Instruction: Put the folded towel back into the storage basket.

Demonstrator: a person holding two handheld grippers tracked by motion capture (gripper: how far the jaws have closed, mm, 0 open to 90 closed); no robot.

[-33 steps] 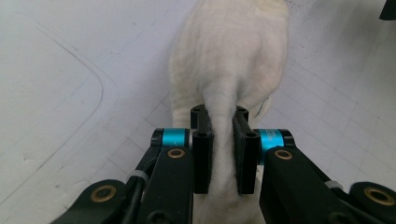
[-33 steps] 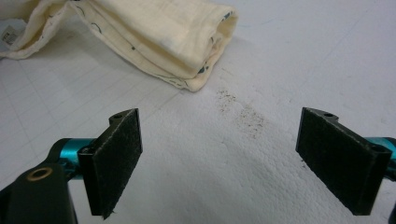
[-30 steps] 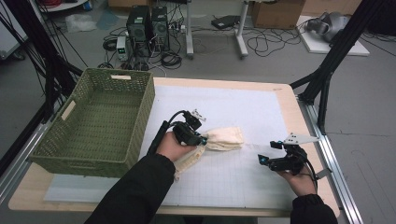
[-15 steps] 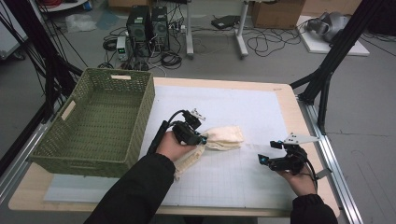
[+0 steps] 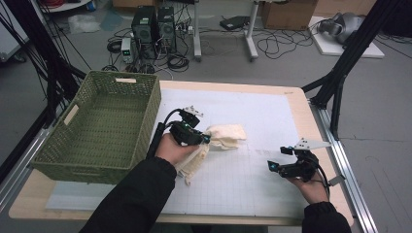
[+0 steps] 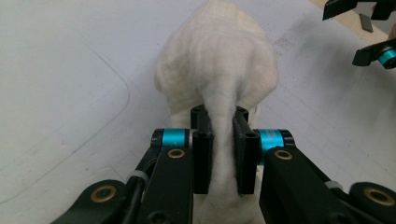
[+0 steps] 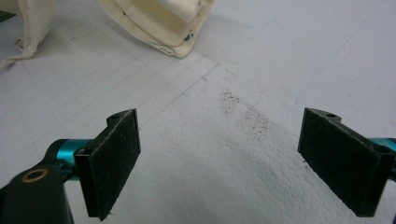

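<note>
In the high view, centre of frame, the left claw (image 5: pixel 203 138) pinches a cream cloth (image 5: pixel 226 136) lying on the white mat (image 5: pixel 262 116) of the table (image 5: pixel 299 99), right of a green basket (image 5: pixel 99 124); the right claw (image 5: pixel 274 158) sits at lower right, apparently well apart from the cloth. In the left gripper view, jaws are clamped on the cloth (image 6: pixel 219 70). In the right gripper view, jaws stand wide apart, with the cloth (image 7: pixel 159 21) at upper left.

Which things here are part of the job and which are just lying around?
In the job:
- cream cloth, pinched by the left hand-held gripper
- right hand-held gripper, open above the white mat
- green woven basket, probably where the cloth goes

Just lying about:
- computer towers on the floor
- cables
- cardboard box
</note>
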